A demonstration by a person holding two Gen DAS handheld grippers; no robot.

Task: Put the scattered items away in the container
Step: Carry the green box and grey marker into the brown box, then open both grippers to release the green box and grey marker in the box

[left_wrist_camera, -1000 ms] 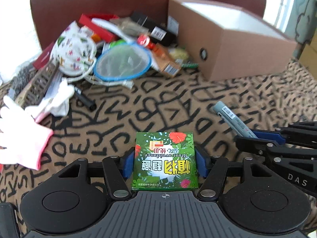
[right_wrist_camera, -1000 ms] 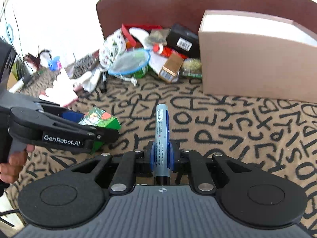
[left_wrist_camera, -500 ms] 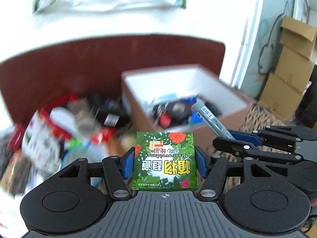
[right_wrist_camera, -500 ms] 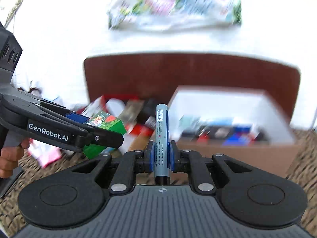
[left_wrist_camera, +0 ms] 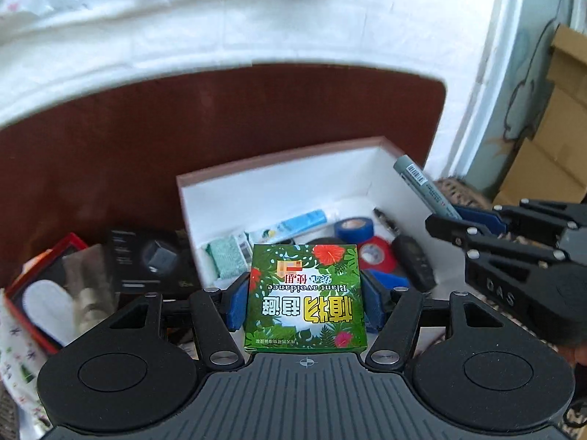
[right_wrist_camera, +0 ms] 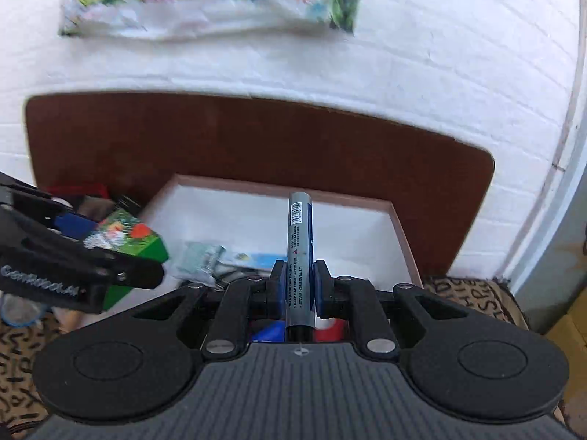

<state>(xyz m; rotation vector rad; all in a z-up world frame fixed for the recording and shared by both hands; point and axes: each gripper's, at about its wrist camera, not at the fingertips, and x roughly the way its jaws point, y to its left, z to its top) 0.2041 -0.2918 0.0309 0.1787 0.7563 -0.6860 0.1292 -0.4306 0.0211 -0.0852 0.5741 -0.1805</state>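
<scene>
My left gripper [left_wrist_camera: 305, 293] is shut on a flat green box with flower print [left_wrist_camera: 306, 299], held above the near edge of the open cardboard box [left_wrist_camera: 256, 190]. My right gripper [right_wrist_camera: 299, 286] is shut on a grey marker [right_wrist_camera: 300, 256] that points up and forward over the same cardboard box [right_wrist_camera: 400, 234]. In the left wrist view the right gripper [left_wrist_camera: 445, 220] and its marker [left_wrist_camera: 422, 187] hang over the box's right side. In the right wrist view the left gripper [right_wrist_camera: 121, 260] with the green box [right_wrist_camera: 135, 242] is at the left. Tape rolls [left_wrist_camera: 376, 255], a tube and other items lie inside.
A pile of loose items lies left of the cardboard box: a black carton [left_wrist_camera: 146, 260], a red-framed pack [left_wrist_camera: 44, 293], a printed bag. A dark brown headboard [left_wrist_camera: 220, 117] and a white brick wall stand behind. Patterned cloth [right_wrist_camera: 473, 297] covers the surface; stacked cartons [left_wrist_camera: 550, 146] at far right.
Both grippers rose and moved forward from over the patterned cloth to above the cardboard box, still gripping the green box and the marker. The box's inside has come into view.
</scene>
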